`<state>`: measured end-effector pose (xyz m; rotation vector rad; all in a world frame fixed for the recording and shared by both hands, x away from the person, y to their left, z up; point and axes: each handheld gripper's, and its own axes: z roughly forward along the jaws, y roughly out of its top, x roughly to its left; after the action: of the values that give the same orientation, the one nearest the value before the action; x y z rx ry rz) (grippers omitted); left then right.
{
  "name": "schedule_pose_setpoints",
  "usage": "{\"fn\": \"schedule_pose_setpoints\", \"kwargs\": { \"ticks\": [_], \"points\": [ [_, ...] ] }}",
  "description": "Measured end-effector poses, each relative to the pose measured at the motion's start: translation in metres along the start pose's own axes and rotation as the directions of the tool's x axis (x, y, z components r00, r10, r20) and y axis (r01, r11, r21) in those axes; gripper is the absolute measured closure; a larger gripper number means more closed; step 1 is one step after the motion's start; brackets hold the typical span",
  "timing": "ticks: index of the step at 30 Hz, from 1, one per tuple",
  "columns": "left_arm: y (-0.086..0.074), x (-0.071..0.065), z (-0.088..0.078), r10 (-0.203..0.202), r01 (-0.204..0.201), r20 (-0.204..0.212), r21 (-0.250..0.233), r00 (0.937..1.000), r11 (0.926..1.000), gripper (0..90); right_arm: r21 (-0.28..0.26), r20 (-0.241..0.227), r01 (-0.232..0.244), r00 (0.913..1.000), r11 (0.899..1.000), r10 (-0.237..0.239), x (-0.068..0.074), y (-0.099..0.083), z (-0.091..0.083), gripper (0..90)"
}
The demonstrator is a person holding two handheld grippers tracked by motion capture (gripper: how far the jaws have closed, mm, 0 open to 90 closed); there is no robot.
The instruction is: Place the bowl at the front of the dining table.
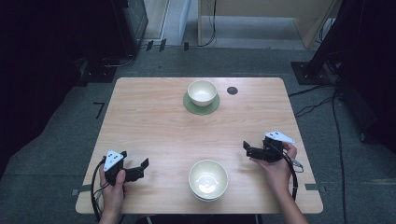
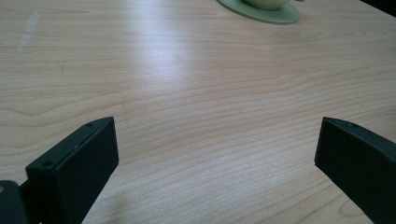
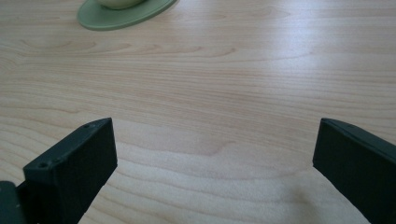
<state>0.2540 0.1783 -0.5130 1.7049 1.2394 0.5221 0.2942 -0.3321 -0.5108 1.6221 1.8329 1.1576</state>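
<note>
A cream bowl (image 1: 202,91) stands on a round green coaster (image 1: 189,106) at the far middle of the wooden table (image 1: 154,126). Close to the front edge sits a white bowl (image 1: 208,179), seemingly stacked on another. My left gripper (image 1: 135,159) rests at the front left, open, with bare wood between its jaws (image 2: 217,154). At the right side my right gripper (image 1: 254,144) is open too, empty (image 3: 215,154). Both gripper views catch the coaster (image 2: 261,13) (image 3: 121,17) and the base of the bowl (image 2: 268,3) (image 3: 119,3) at their top edge.
A small black round grommet (image 1: 232,90) sits in the tabletop right of the far bowl. Cables (image 1: 317,100) run over the floor to the right of the table. Dark equipment stands at both sides of the room.
</note>
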Motion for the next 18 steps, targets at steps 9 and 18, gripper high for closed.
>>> {"fn": "schedule_pose_setpoints", "kwargs": {
  "ticks": [9, 18],
  "points": [
    [0.000, 0.000, 0.000, 0.003, -0.003, -0.002, -0.001, 1.0000, 1.0000, 0.0, 0.017, 0.014, 0.002, 0.9999, 1.000, -0.002, -0.007, -0.010, -0.009, 0.2],
    [0.000, -0.001, 0.000, 0.006, -0.006, -0.003, 0.000, 1.0000, 1.0000, 0.0, 0.026, 0.033, -0.002, 0.9994, 1.000, 0.002, -0.016, -0.021, -0.021, 0.2]
  ]
}}
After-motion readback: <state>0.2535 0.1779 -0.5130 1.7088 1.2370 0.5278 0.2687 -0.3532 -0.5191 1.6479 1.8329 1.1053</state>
